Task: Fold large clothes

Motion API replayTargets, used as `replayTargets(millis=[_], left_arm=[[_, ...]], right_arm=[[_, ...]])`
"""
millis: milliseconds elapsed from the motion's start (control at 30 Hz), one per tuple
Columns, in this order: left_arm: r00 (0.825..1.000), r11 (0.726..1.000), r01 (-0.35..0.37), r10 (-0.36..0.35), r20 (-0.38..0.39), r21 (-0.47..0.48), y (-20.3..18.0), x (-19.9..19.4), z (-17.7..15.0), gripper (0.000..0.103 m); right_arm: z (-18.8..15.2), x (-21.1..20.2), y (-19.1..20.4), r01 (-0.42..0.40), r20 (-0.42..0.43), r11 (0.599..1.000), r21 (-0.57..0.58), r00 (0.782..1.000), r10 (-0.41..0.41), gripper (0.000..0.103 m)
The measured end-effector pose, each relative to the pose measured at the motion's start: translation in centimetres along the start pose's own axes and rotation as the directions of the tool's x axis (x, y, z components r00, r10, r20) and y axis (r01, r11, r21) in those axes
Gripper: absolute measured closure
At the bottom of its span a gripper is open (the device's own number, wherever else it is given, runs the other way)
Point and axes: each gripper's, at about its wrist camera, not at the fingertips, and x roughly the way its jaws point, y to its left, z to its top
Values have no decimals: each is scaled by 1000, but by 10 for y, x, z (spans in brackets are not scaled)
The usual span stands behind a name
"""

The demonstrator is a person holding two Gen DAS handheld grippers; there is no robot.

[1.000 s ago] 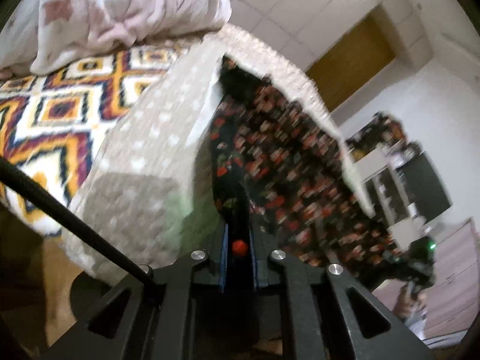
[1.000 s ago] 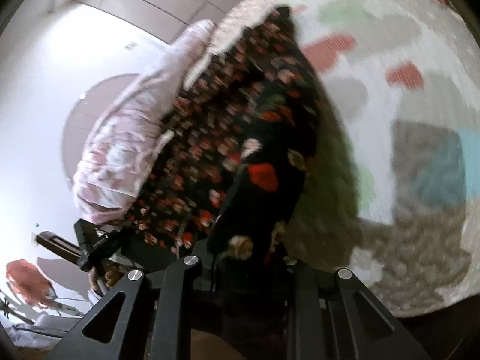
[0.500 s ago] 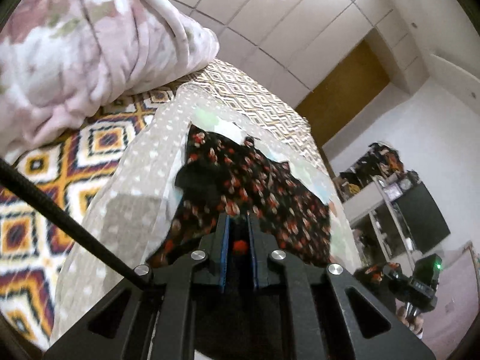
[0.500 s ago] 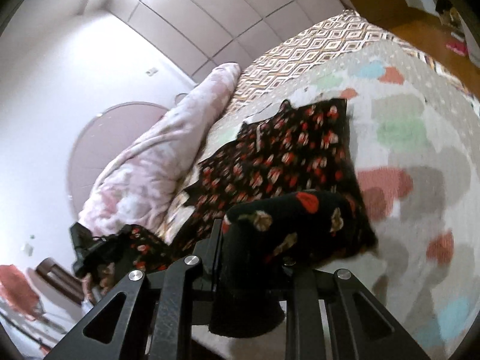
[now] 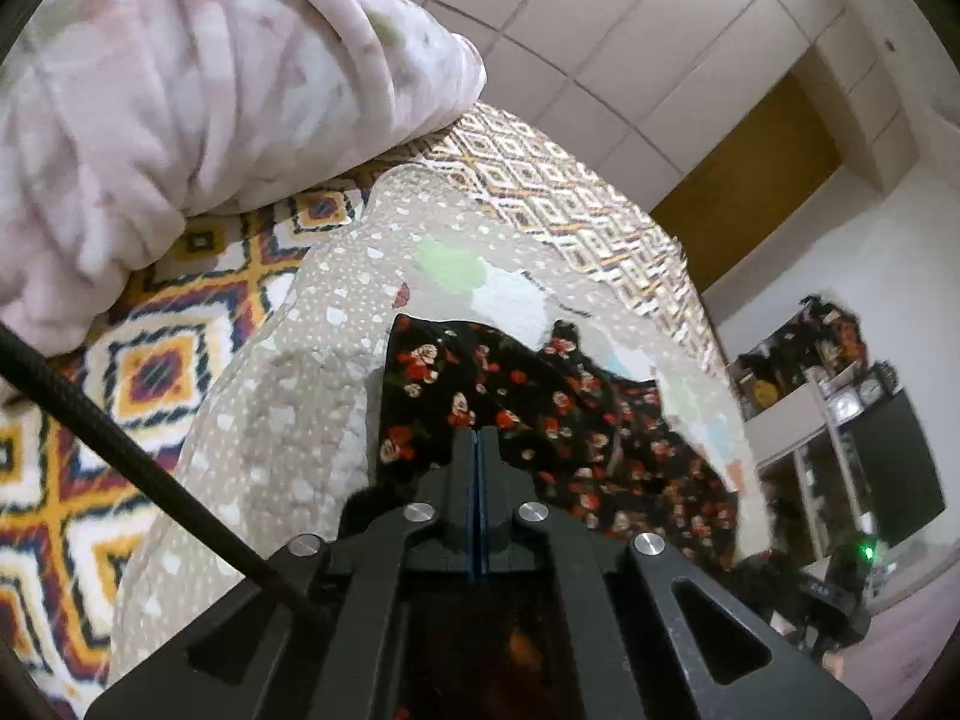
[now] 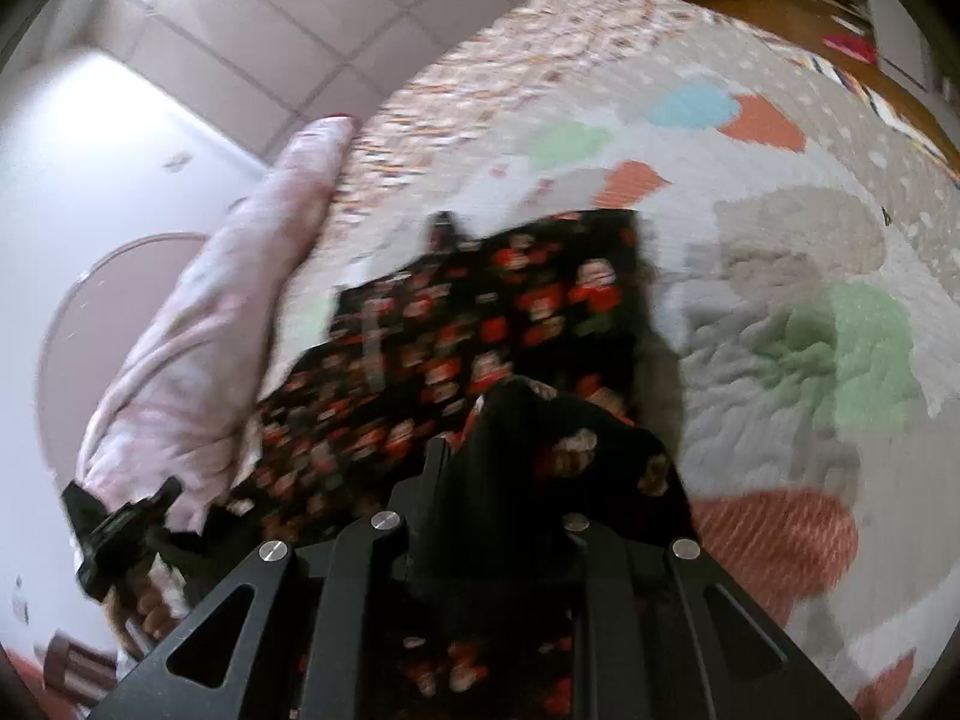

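Observation:
A black dress with red flowers point(image 5: 540, 408) lies partly folded on a beige patchwork blanket point(image 5: 282, 420). My left gripper point(image 5: 480, 450) hovers over its near edge, shut, the blue pads meeting with no cloth showing between them. In the right wrist view the dress point(image 6: 480, 312) spreads ahead, blurred. My right gripper point(image 6: 510, 468) is shut on a bunched wad of it that hides the fingertips. Each view also shows the other gripper: the right one point(image 5: 852, 558) with a green light, and the left one point(image 6: 114, 528) in a hand.
A pink floral duvet point(image 5: 180, 90) is heaped at the left of the bed, over a diamond-pattern bedspread point(image 5: 150, 360). A black cable point(image 5: 120, 450) crosses the left wrist view. A wooden door point(image 5: 750, 180), shelves and a dark screen point(image 5: 888, 450) stand beyond the bed's right side.
Both grippers have swept across the bed and the dress now lies lower and flatter on the blanket. The cloth seen between the left pads is gone and they have shut. The right still holds its wad.

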Motion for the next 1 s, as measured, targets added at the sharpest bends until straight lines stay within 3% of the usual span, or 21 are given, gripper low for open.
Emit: replayTargets(millis=[33,100,167,400,500,600,667,800,867,933,1000], left_arm=[[1000,1000,-12,12,-1,14,0,4,0,101],[999,998,-40,40,-12,48,1,13,-4,85],[999,997,-46,48,-20,59,6,19,-13,53],[998,994,23,-17,-53,107,9,26,-38,39],[999,988,18,-11,-50,154,5,18,-44,36],[999,986,14,-9,-32,168,8,2,-47,36],[1000,989,-1,2,-10,149,15,-11,-48,34],[999,994,-33,30,23,107,29,-29,-47,33],[998,993,-58,55,32,103,33,-34,-47,33],[997,992,-77,74,34,103,36,-36,-48,33],[997,990,-78,75,37,119,36,-41,-51,33]], right_arm=[[5,10,-8,11,-13,1000,20,1000,-11,83],[11,26,-19,19,-34,999,42,999,-18,83],[15,38,-27,15,-49,998,55,999,-12,83],[22,37,-43,-79,-79,989,127,993,90,80],[24,15,-51,-141,-56,979,148,987,151,70],[27,-12,-58,-159,-15,977,141,987,163,62],[26,-36,-53,-125,31,988,89,992,122,57],[9,-69,1,-123,71,987,-104,989,130,53],[-14,-69,57,-147,31,949,-279,986,161,42],[-45,-52,117,-193,-56,877,-440,981,187,35],[-77,-29,160,-244,-147,810,-533,970,195,35]])
